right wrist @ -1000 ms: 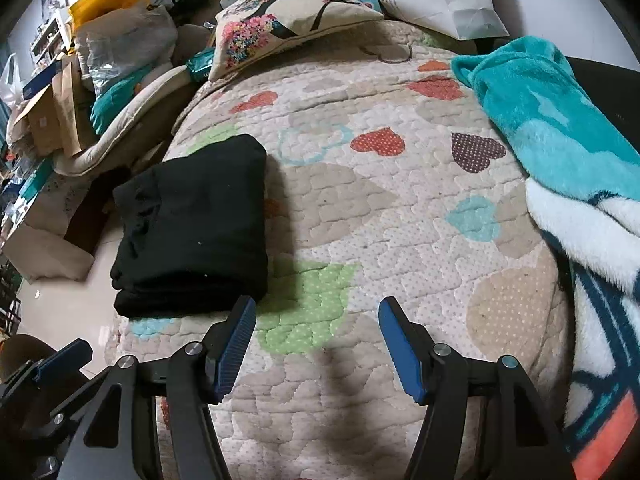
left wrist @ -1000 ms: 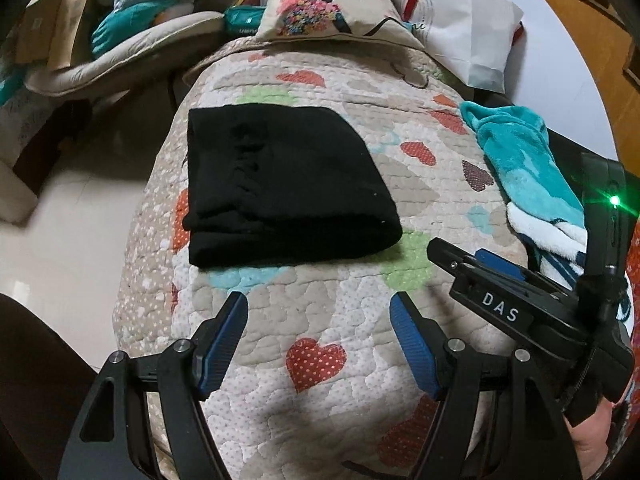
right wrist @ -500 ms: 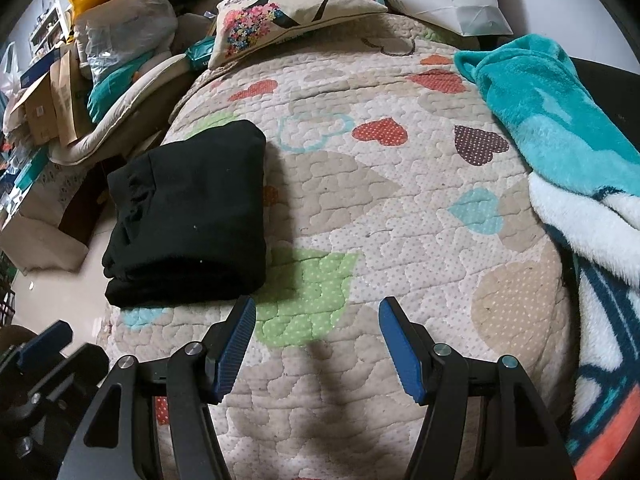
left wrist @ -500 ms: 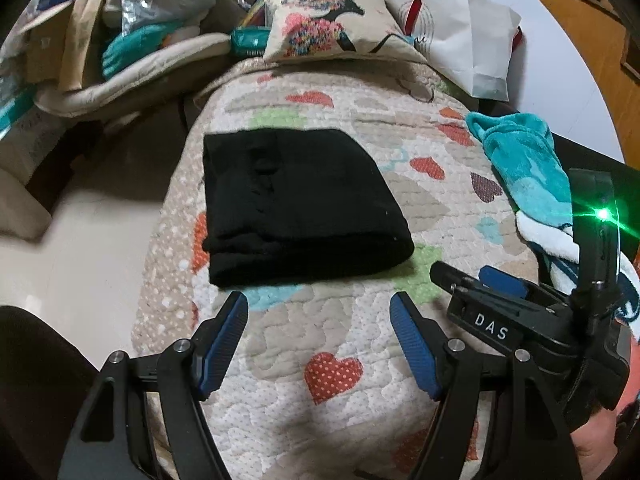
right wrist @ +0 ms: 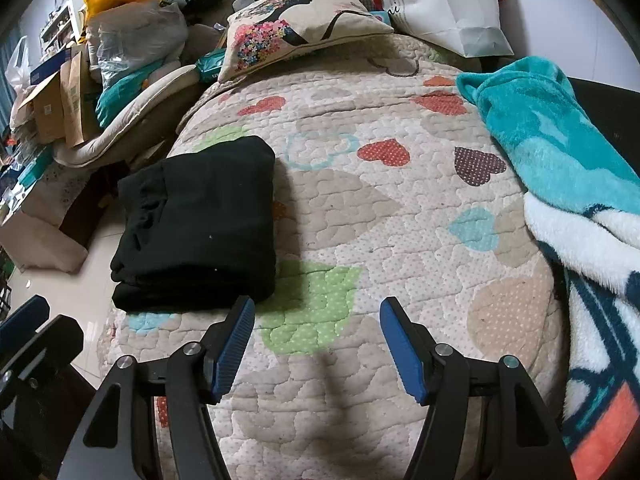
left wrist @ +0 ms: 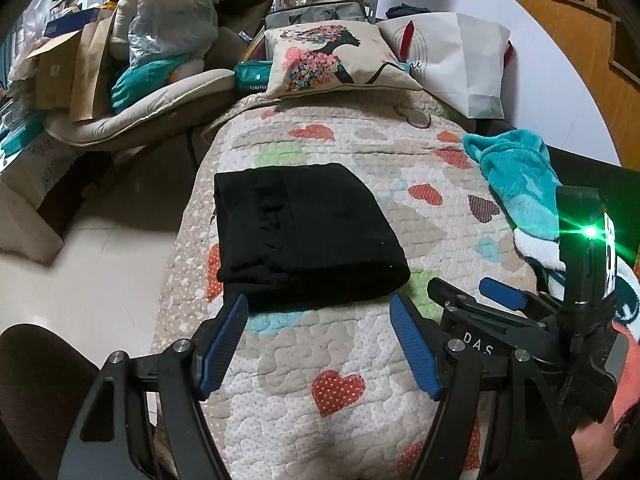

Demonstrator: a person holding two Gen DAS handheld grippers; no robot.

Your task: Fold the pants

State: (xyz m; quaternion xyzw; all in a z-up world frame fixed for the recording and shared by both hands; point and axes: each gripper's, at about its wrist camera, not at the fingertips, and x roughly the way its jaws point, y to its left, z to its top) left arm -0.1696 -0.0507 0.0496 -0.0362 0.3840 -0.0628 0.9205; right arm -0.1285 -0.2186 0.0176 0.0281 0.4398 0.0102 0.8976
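Note:
The black pants (left wrist: 304,236) lie folded into a flat rectangle on the heart-patterned quilt (left wrist: 340,396), near the bed's left edge. They also show in the right wrist view (right wrist: 200,228). My left gripper (left wrist: 320,312) is open and empty, held just short of the pants' near edge. My right gripper (right wrist: 316,316) is open and empty over the quilt, to the right of the pants. The right gripper's body (left wrist: 520,320) shows at the right in the left wrist view.
A teal and white fleece blanket (right wrist: 560,184) lies along the bed's right side. A floral pillow (left wrist: 332,60) and a white paper bag (left wrist: 460,64) sit at the head. Boxes, bags and a cushion (left wrist: 120,80) crowd the floor to the left.
Both grippers have drawn back and tilted up, so the pants sit lower in view and more of the room shows. The pants have not moved. Both stay open.

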